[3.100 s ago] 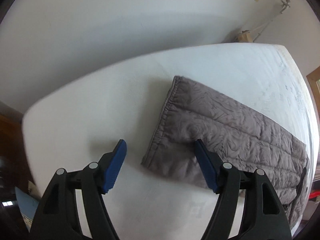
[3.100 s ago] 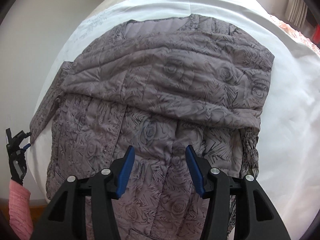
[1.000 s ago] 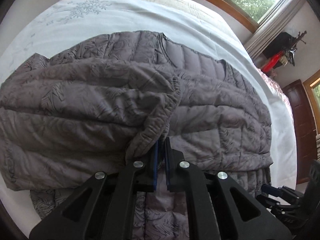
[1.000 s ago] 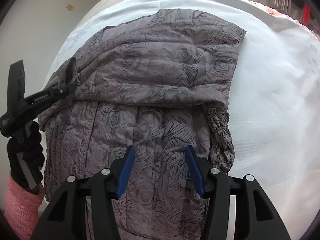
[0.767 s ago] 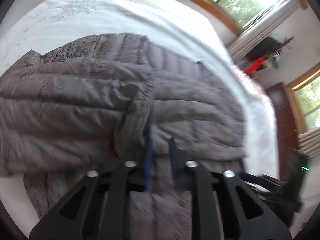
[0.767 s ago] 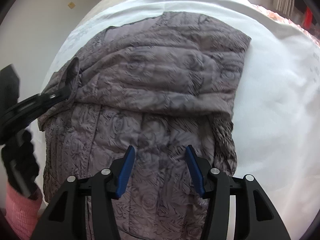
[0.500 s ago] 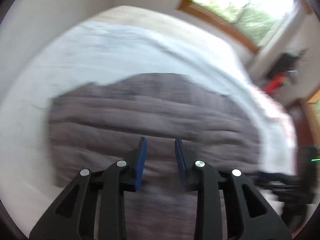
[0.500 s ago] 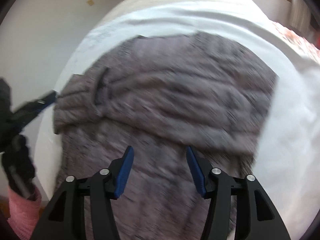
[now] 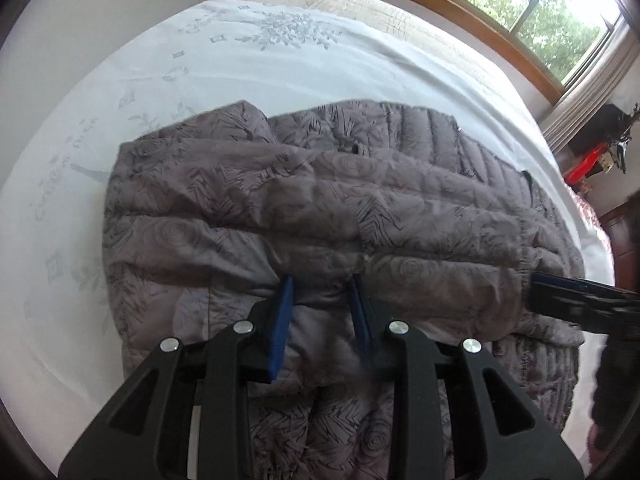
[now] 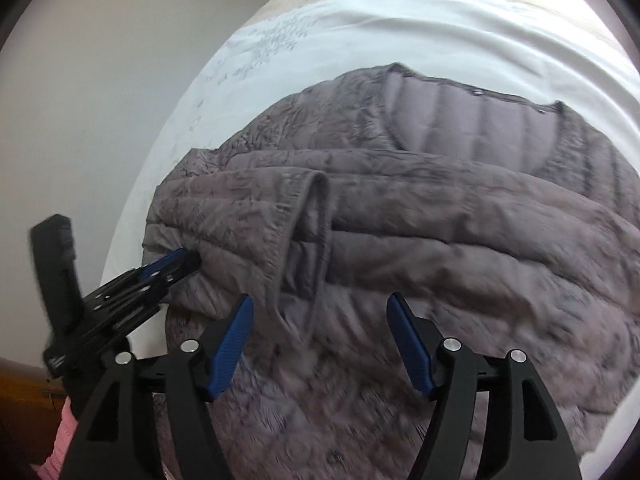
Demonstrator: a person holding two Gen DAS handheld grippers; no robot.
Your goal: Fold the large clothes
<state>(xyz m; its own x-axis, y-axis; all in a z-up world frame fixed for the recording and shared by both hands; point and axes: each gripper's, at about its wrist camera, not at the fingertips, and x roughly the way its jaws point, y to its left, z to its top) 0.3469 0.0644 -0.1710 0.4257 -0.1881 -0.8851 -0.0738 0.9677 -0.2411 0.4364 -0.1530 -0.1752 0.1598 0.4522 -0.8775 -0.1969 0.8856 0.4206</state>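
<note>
A grey quilted jacket (image 9: 360, 208) with a rose print lies on a white bed (image 9: 240, 52), both sleeves folded across its chest. In the right wrist view the jacket (image 10: 460, 216) shows its collar at the far end and a sleeve cuff (image 10: 312, 224) lying across the middle. My left gripper (image 9: 322, 284) is open and empty, its tips at the lower edge of the folded sleeve; it also shows in the right wrist view (image 10: 176, 264) at the jacket's left side. My right gripper (image 10: 320, 312) is open wide and empty just above the jacket's lower half.
The bed's white sheet (image 10: 440, 20) surrounds the jacket on all sides. A white wall (image 10: 100, 80) runs along the bed's left. A window (image 9: 540, 12) with a wooden frame lies beyond the bed's far end, and dark furniture (image 9: 600, 140) stands at the right.
My left gripper let go of the sleeve cuff it had carried across the jacket and opened. It then drew back to the left. My right gripper stayed open and moved forward over the jacket.
</note>
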